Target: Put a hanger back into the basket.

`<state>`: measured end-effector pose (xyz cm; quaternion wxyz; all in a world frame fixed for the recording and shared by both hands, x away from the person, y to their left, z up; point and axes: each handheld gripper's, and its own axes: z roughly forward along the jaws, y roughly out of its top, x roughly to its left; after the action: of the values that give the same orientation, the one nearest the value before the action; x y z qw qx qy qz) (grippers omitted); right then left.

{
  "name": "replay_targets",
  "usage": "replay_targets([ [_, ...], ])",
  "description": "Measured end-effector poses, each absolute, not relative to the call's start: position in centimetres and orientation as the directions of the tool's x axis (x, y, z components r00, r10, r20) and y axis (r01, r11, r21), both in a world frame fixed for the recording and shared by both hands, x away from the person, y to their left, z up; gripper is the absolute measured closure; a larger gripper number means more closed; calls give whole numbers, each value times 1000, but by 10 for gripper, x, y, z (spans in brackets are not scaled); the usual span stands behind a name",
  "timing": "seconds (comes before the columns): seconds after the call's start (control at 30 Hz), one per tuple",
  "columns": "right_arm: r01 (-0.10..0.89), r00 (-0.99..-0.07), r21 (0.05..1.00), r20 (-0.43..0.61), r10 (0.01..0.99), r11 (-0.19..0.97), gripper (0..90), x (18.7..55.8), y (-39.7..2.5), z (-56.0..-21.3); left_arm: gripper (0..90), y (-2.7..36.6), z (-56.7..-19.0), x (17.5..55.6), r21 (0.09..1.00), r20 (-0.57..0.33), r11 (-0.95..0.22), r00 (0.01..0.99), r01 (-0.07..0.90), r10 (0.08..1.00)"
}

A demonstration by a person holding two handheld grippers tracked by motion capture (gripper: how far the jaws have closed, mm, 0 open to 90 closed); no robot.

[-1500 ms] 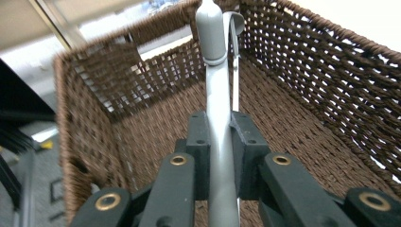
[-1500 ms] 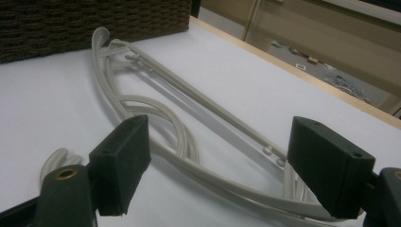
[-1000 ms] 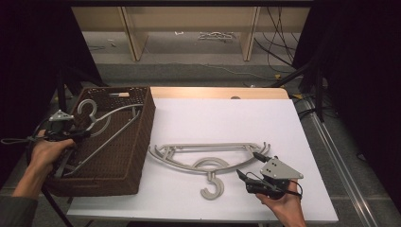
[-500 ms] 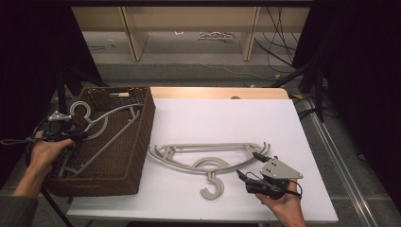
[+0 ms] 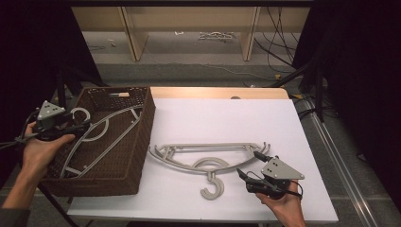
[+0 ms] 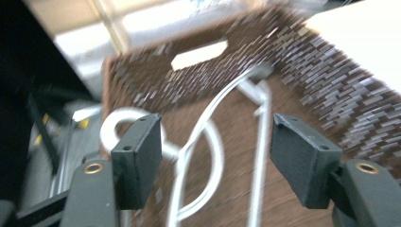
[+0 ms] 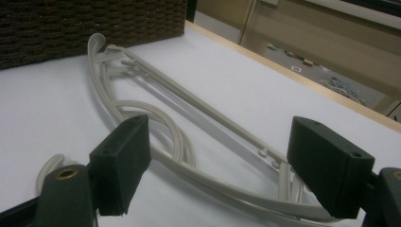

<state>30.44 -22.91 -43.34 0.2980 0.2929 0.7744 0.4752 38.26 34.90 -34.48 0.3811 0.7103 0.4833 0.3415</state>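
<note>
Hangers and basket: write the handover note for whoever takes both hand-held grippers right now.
Left hand-held gripper: jaws open, holding nothing, at the left rim of the brown wicker basket, next to the hook of the grey hanger in the basket.
Right hand-held gripper: jaws open, holding nothing, low over the white table, pointed at the right end of the grey hanger on the table.
Done: one hanger lies in the basket, its hook up at the left rim.
Left: the table hanger lies flat and ungripped; probably grasp it next and move it into the basket.
</note>
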Motion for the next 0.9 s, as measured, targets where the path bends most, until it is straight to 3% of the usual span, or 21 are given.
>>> replay_targets([
  [0.23, 178, -651, 919, -159, 742, 353, 231, 302, -229, -432, 266, 303, -334, 360, 949, -12, -136, 464, 284, 886],
  [0.47, 194, -654, 937, -97, 750, 291, 221, 298, -232, -432, 207, 246, -332, 333, 967, 25, -176, 618, 185, 786],
  [0.9, 205, -665, 945, -57, 745, 256, 215, 290, -232, -430, 213, 164, -356, 309, 966, 40, -221, 772, 132, 634],
])
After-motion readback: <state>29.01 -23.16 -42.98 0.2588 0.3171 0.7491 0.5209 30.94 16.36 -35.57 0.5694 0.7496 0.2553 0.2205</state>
